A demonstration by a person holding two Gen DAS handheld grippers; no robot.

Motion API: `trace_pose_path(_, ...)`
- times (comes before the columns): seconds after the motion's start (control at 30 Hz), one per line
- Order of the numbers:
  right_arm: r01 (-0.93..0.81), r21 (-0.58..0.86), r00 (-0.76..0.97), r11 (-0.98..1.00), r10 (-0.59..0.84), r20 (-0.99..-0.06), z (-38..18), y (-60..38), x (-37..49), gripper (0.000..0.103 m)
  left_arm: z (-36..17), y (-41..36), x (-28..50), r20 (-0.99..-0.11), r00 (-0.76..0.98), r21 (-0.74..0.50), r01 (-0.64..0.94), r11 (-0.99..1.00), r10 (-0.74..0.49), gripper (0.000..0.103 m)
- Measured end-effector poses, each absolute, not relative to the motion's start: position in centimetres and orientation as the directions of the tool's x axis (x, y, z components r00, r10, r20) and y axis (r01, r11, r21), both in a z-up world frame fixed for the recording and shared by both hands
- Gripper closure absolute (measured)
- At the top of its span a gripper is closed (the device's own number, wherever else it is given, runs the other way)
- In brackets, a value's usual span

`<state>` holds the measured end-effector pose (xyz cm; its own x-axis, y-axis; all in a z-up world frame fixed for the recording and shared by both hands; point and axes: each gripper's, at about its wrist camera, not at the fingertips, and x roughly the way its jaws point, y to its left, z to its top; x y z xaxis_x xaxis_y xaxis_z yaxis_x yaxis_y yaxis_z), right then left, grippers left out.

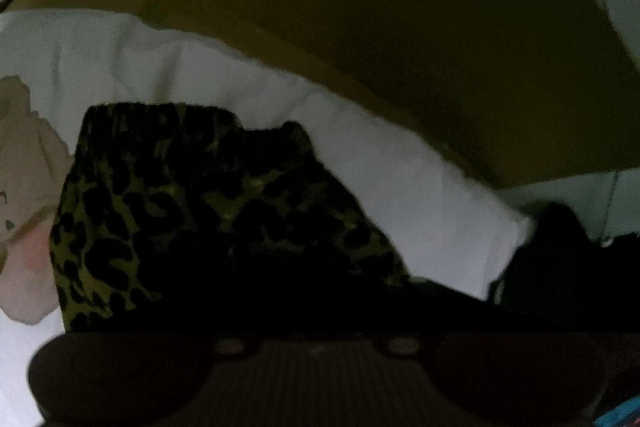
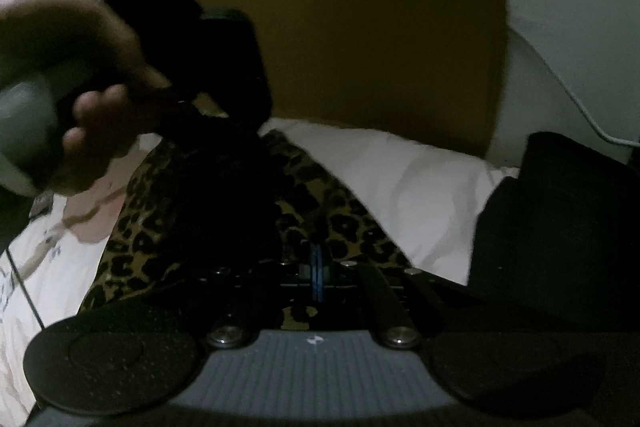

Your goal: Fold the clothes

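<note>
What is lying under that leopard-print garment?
The leopard-print garment lies on a white cloth that shows around its edges. Whatever sits directly beneath its middle is covered.

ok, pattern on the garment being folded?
Leopard print, black spots on olive-tan, on the garment; the right wrist view shows it best.

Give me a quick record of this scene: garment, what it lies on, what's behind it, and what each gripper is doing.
garment: leopard-print garment, lying spread out, not yet folded
surface: white sheet, with a printed white cloth beside the garment
behind: brown cardboard box
left gripper: held in the person's hand, over the garment; fingers too dark to judge
right gripper: low at the garment's near edge; fingers look close together, grip unclear
</note>
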<state>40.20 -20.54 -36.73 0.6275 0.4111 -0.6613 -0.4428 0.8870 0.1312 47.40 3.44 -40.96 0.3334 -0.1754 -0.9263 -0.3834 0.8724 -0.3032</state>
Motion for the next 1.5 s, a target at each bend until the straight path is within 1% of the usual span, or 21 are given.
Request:
trace_pose_path(0.23,-0.398,0.171,0.632,0.901,0.404,-0.661,-36.4,-22.2,40.7,0.103,-38.5,3.1,48.2,-0.896,0.394,-0.347,-0.328,0.879,-0.207,0.103)
trace_pose_path(0.3,-0.386,0.186,0.631,0.903,0.406,-0.661,-36.3,-22.6,40.6,0.101,-38.1,2.8,48.4,-0.893,0.397,-0.346,-0.31,0.886,-0.21,0.103)
trace_pose_path(0.33,-0.381,0.191,0.631,0.905,0.405,-0.662,-36.2,-22.8,40.7,0.092,-37.9,2.5,48.5,-0.894,0.397,-0.342,-0.301,0.89,-0.209,0.103)
trace_pose_path(0.37,-0.374,0.184,0.634,0.909,0.395,-0.664,-36.3,-23.0,40.7,0.067,-37.8,2.3,48.5,-0.894,0.398,-0.337,-0.291,0.896,-0.207,0.103)
trace_pose_path(0.43,-0.357,0.142,0.66,0.923,0.356,-0.661,-36.2,-23.6,40.7,0.043,-37.6,2.0,48.6,-0.893,0.402,-0.329,-0.269,0.905,-0.205,0.103)
trace_pose_path(0.47,-0.357,0.145,0.658,0.923,0.359,-0.662,-36.2,-24.0,40.8,0.042,-37.5,1.8,48.6,-0.892,0.404,-0.326,-0.259,0.909,-0.204,0.103)
trace_pose_path(0.53,-0.358,0.153,0.651,0.921,0.364,-0.666,-36.3,-24.7,41.1,0.043,-37.4,1.6,48.6,-0.892,0.405,-0.317,-0.242,0.917,-0.202,0.103)
trace_pose_path(0.63,-0.357,0.178,0.607,0.917,0.372,-0.702,-37.0,-25.4,41.5,0.044,-37.3,1.2,48.7,-0.892,0.404,-0.311,-0.225,0.923,-0.203,0.103)
trace_pose_path(0.7,-0.356,0.194,0.576,0.914,0.378,-0.725,-37.5,-25.8,41.7,0.051,-37.3,1.0,48.8,-0.891,0.405,-0.312,-0.22,0.924,-0.204,0.103)
trace_pose_path(0.73,-0.354,0.204,0.56,0.913,0.381,-0.736,-37.8,-26.1,41.9,0.059,-37.3,1.0,48.8,-0.891,0.405,-0.314,-0.22,0.923,-0.206,0.103)
trace_pose_path(0.77,-0.345,0.222,0.543,0.912,0.386,-0.746,-38.1,-26.3,42.0,0.071,-37.2,1.0,48.8,-0.89,0.406,-0.317,-0.221,0.922,-0.208,0.103)
trace_pose_path(0.8,-0.336,0.233,0.534,0.912,0.389,-0.751,-38.4,-26.5,42.1,0.079,-37.2,1.0,48.8,-0.89,0.405,-0.318,-0.221,0.922,-0.209,0.103)
trace_pose_path(0.83,-0.328,0.243,0.526,0.913,0.391,-0.756,-38.7,-26.7,42.2,0.096,-37.3,0.9,48.8,-0.89,0.405,-0.317,-0.222,0.922,-0.209,0.103)
trace_pose_path(0.87,-0.321,0.25,0.526,0.913,0.392,-0.755,-38.9,-26.9,42.1,0.098,-37.3,0.9,48.8,-0.891,0.404,-0.316,-0.221,0.923,-0.208,0.103)
trace_pose_path(0.93,-0.307,0.266,0.527,0.914,0.396,-0.752,-38.9,-27.2,42.0,0.101,-37.4,0.7,49.0,-0.891,0.406,-0.31,-0.22,0.925,-0.202,0.103)
trace_pose_path(1.07,-0.279,0.297,0.528,0.913,0.404,-0.747,-39.0,-27.9,42.0,0.103,-38.0,0.6,49.5,-0.89,0.407,-0.316,-0.227,0.921,-0.206,0.103)
trace_pose_path(1.23,-0.257,0.29,0.532,0.922,0.385,-0.754,-39.3,-28.0,41.8,0.103,-39.2,0.4,50.2,-0.893,0.398,-0.324,-0.24,0.915,-0.212,0.103)
trace_pose_path(1.37,-0.252,0.279,0.528,0.926,0.374,-0.763,-39.3,-28.2,41.5,0.103,-40.3,-0.2,50.1,-0.89,0.4,-0.324,-0.215,0.921,-0.219,0.103)
trace_pose_path(1.5,-0.246,0.278,0.521,0.929,0.369,-0.77,-39.0,-28.3,41.4,0.103,-41.2,0.1,50.0,-0.875,0.417,-0.364,-0.233,0.902,-0.246,0.103)
